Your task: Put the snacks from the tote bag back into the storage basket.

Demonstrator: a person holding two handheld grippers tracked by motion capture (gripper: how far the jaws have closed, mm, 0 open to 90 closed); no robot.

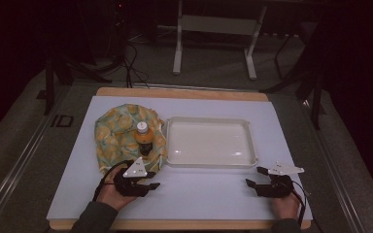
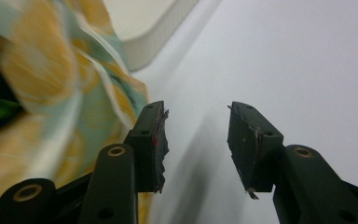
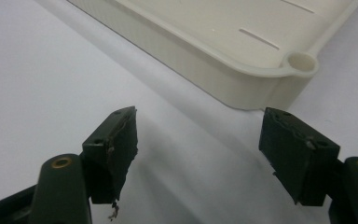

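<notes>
One bottle (image 1: pixel 143 137), one patterned cloth (image 1: pixel 114 133) and one cream tray (image 1: pixel 250 141) sit on the white table (image 1: pixel 199 194) in the high view, with two claws below them. The bottle, orange with a pale cap, stands upright on the crumpled yellow-and-teal cloth, just left of the shallow rectangular tray. The left claw (image 1: pixel 148 183) lies at the cloth's near edge, held in a hand (image 1: pixel 110 193) from the bottom, jaws parted. The right claw (image 1: pixel 253 178) rests near the tray's near right corner, also spread, pointing left.

Two black jaws in the left gripper view stand apart with nothing between them; the left claw (image 2: pixel 196 140) is released over bare matte table, the soft folded cloth (image 2: pixel 60 107) beside one jaw.

Two jaws in the right gripper view gape wide, the right claw (image 3: pixel 200 154) released, facing the tray's (image 3: pixel 233 79) smooth plastic wall and rounded corner.
</notes>
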